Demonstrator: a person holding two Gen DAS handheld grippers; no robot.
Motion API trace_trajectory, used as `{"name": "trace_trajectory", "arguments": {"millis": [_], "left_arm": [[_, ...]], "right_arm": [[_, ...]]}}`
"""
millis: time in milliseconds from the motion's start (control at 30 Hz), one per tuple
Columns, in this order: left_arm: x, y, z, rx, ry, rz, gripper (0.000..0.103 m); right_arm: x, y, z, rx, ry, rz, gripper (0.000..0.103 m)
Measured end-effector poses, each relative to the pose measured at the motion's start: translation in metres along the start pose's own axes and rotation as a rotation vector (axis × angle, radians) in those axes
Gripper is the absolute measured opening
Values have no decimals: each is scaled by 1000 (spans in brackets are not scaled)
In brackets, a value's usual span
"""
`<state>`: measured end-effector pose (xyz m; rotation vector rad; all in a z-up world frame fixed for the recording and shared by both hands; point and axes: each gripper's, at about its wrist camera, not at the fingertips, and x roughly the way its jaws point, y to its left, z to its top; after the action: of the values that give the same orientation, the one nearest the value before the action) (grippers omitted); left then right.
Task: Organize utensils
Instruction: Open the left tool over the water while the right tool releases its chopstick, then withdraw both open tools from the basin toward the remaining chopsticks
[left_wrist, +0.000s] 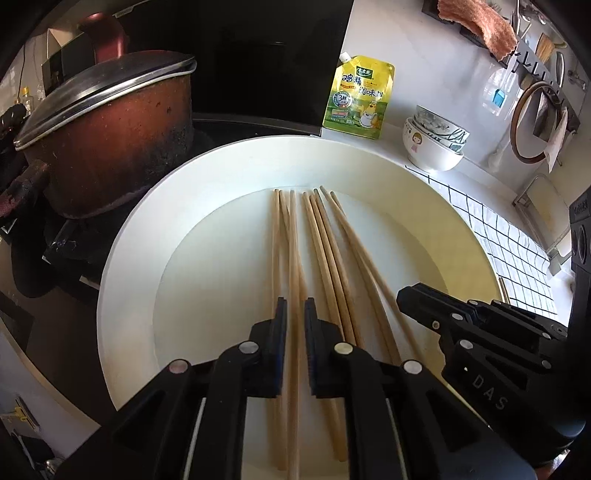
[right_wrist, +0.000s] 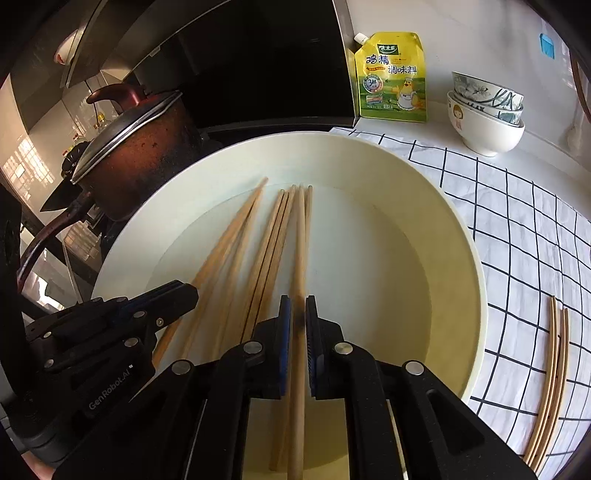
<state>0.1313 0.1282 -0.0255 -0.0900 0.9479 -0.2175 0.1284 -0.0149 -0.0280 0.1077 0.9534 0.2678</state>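
Between the blue-padded black jaws of the left gripper (left_wrist: 295, 308) runs one pale wooden chopstick (left_wrist: 294, 258), lying lengthwise along the line of the fingers. The jaws stand only a narrow way apart, with a sliver of gap on each side of the stick, so they straddle it rather than clamp it. That suits a thin rod: a slight opening keeps it centred before any squeeze.

The right gripper (right_wrist: 295, 308) is set the same way, its jaws slightly parted around another light wooden chopstick (right_wrist: 300, 251). A dark blur sits at the pads, and whether they touch the wood I cannot tell. Each gripper shows in the other's view as a black body just beside it, so the two work side by side over the same heap.

Both sticks belong to the loose bundle of wooden chopsticks (left_wrist: 325, 243) fanned across the floor of the wide white round basin (left_wrist: 122, 236), tips toward the far wall. Its raised wall probably keeps them from rolling off.

Outside the basin, on the black-and-white checked cloth (right_wrist: 517, 229), several more curved-looking chopsticks (right_wrist: 550, 376) lie parallel, likely the sorted pile. A lidded reddish-brown pot (left_wrist: 110, 147), a yellow seasoning pouch (left_wrist: 356, 98) and stacked ceramic bowls (left_wrist: 434, 140) stand farther back.
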Motion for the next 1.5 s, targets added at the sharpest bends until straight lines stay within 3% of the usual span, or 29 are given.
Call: {"name": "trace_trajectory", "arguments": {"millis": [100,300,667,1033,1500], "left_arm": [[-3,3,-2,-10,-14,6,33],[-11,5,-6,-30,-32,19,43],[-28,-14,-20,-21,-45,32,44],[-45,-56,-37,27,-67,-5,48],[-58,-134,-54,132,-77,-81,54]], "right_arm": [[-6,1,-2,-10,-21,-6,15],[-17,-1,-8,-11,-40,-2,16],[-51,-19,-28,23,-95,-10,20],[-100,-52,-60,59,-170,-35,24],[-159,-117,-103,138,-246,-165,25]]}}
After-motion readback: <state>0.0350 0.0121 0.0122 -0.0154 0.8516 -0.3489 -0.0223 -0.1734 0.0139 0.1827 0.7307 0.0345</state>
